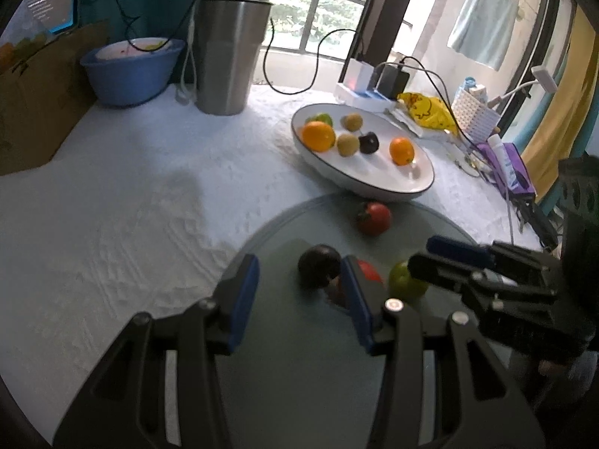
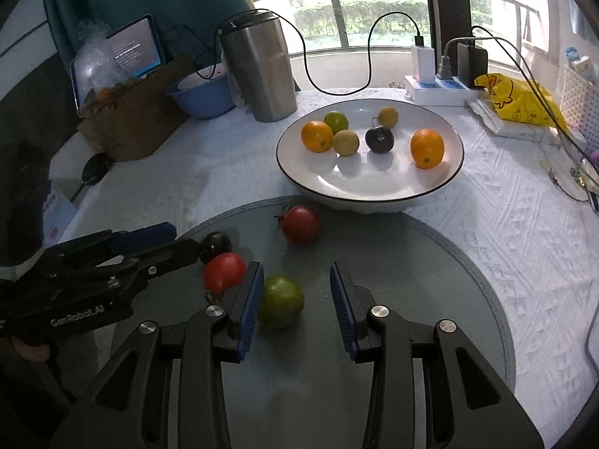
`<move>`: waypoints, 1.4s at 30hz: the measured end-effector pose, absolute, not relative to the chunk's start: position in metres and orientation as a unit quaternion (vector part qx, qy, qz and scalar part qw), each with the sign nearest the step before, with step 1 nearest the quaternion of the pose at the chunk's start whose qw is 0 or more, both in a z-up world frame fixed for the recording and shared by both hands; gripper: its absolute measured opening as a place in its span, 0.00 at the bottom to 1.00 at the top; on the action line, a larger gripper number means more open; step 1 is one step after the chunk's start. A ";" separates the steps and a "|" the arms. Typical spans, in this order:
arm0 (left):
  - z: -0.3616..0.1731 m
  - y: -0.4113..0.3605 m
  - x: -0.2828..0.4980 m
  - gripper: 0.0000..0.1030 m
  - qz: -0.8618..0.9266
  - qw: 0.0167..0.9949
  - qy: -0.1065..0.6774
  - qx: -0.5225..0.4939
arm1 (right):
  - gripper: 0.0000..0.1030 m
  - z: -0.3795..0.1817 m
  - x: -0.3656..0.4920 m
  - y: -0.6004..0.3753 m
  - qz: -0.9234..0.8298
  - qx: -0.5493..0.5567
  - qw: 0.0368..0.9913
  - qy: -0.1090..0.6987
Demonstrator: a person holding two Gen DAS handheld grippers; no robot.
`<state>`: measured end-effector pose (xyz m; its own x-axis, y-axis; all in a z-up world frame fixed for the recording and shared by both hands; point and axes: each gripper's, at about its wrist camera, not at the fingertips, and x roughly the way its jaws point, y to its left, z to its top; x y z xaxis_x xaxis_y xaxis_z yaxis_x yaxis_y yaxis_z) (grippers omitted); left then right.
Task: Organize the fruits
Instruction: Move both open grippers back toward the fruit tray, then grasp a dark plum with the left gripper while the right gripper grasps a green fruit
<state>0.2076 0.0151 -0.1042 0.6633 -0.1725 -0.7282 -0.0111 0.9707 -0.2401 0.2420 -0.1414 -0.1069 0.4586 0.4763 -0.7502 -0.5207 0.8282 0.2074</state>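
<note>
A steel tumbler [image 2: 258, 75] stands at upper centre of the right wrist view, a blue basin [image 2: 204, 99] and a cardboard box [image 2: 138, 119] to its left, a power strip [image 2: 440, 88] with chargers and a yellow bag [image 2: 520, 103] to its right, all on the white-clothed counter [image 2: 524, 232].

The white bowl [image 2: 374, 191] at centre holds two oranges [image 2: 317, 136], two yellowish fruits [image 2: 346, 142], a green one [image 2: 336, 121] and a dark plum [image 2: 379, 139].

On the grey round mat [image 2: 411, 262] below it lie four loose fruits: a red tomato [image 2: 301, 224] near the bowl, a dark fruit [image 2: 216, 243], a second red tomato [image 2: 224, 272] and a green tomato [image 2: 281, 301].

The right tool [image 2: 295, 292] is partly open with the green tomato between its blue pads, against the left one and clear of the right. The left tool [image 1: 299, 292] is likewise partly open, the dark fruit just beyond its fingertips toward the right pad, the second red tomato crowding behind that pad.
</note>
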 end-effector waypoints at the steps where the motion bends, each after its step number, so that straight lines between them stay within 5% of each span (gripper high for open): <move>1: -0.104 0.014 0.209 0.46 -0.045 0.905 0.408 -0.112 | 0.38 -0.107 0.241 -0.141 0.294 -0.025 0.853 0.431; 13: -0.113 0.012 0.221 0.45 -0.045 0.902 0.411 -0.124 | 0.38 -0.115 0.227 -0.132 0.324 -0.021 0.836 0.443; 21: -0.111 0.009 0.220 0.25 -0.074 0.898 0.414 -0.125 | 0.31 -0.120 0.225 -0.129 0.327 -0.036 0.832 0.446; 42: -0.082 0.010 0.202 0.22 -0.088 0.909 0.388 -0.121 | 0.31 -0.099 0.230 -0.162 0.298 -0.026 0.857 0.419</move>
<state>0.2017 0.0098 -0.0825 0.6829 -0.2541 -0.6849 0.0664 0.9553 -0.2882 0.2298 -0.1621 -0.0992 0.4707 0.4888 -0.7345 -0.5321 0.8214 0.2055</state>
